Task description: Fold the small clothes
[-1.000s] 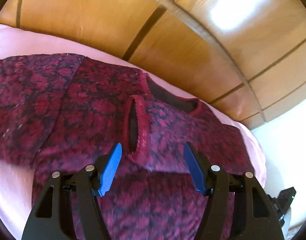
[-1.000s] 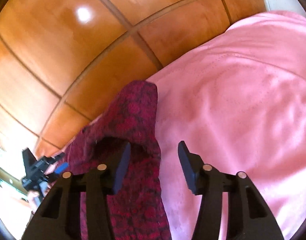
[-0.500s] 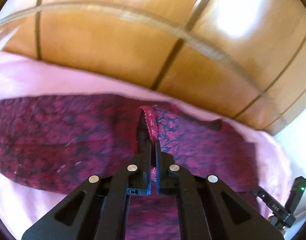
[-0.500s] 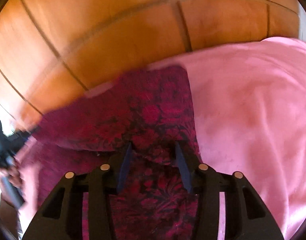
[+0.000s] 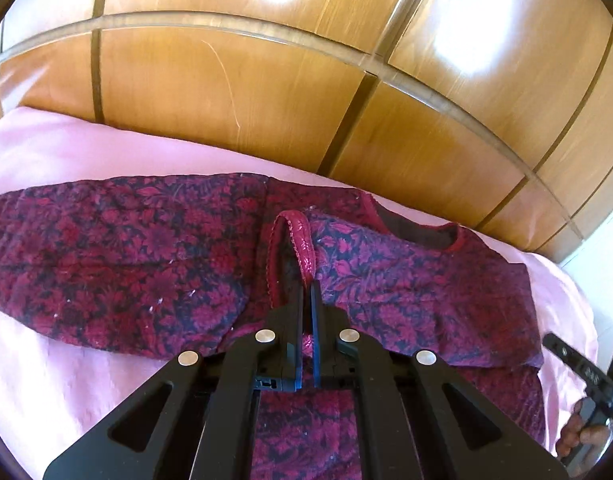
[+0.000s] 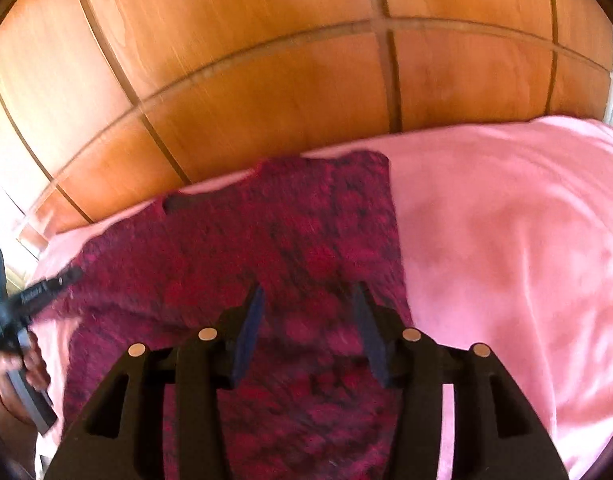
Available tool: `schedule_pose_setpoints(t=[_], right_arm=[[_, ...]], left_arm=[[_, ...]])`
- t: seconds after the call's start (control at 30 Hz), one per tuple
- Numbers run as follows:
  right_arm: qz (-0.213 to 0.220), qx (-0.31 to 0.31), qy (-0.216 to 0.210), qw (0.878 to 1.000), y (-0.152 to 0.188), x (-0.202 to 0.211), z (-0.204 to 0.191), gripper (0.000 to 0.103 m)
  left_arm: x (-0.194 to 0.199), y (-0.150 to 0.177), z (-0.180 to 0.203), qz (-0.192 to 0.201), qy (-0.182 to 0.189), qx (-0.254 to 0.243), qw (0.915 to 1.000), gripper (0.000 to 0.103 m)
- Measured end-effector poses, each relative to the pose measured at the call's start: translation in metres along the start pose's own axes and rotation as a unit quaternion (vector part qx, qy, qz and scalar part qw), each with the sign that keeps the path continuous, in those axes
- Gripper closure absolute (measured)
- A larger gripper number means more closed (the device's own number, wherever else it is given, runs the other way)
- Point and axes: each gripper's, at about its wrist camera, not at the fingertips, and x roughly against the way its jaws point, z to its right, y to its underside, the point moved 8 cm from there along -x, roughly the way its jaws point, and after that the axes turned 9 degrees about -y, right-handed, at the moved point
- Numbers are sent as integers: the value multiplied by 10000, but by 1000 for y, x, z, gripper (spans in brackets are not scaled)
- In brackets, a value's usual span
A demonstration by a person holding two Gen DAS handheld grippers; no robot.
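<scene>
Wood panelling point(image 5: 234, 92) backs a bed with a pink sheet point(image 5: 66, 152), and the garment point(image 5: 118, 256) lies on that sheet close to the bed's far edge, under the panels. It is a small quilted top in a dark red and black flower print, with a brighter red trim. Its long axis runs along the far edge, one sleeve stretching toward the left side of the bed and the neckline point(image 5: 418, 234) open toward the panels.

The left tongs point(image 5: 306, 300) are closed on the trimmed cuff point(image 5: 296, 236) of the other sleeve, which is already laid across the body of the top; the cuff stands up in a loop just ahead of the tips. The right tongs point(image 6: 308, 320) are open and hover low over the body of the garment, gripping nothing, with the bare sheet to their right. That view is blurred, so whether the pads touch the cloth cannot be told.

The coming move likely turns on the left tongs, since they alone hold cloth: the sleeve lies straight ahead of them and would be drawn or smoothed across the chest. The quilted fabric looks thick and may spring back.
</scene>
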Motion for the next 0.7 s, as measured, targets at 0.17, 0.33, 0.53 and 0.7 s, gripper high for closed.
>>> schedule_pose_setpoints(t=[0.17,0.33,0.53,0.7], right_arm=[[-244,222,609,9976,-16,-54,2,55],[-190,322,956,9947,-10,-82,23,54],[-129,535,1188,9914,-11,-85,15,52],[51,585,1295,9898,-10,-56,0,24]], left_arm=[[-24,5,-5,-260,-173,-24,9995,101],[-53,13,-6,-396,-318,-64,9987,101],[-47,17,-10,-313,-224,162,9991,96],[-8,18,-38,-128,-158,643,9977,59]])
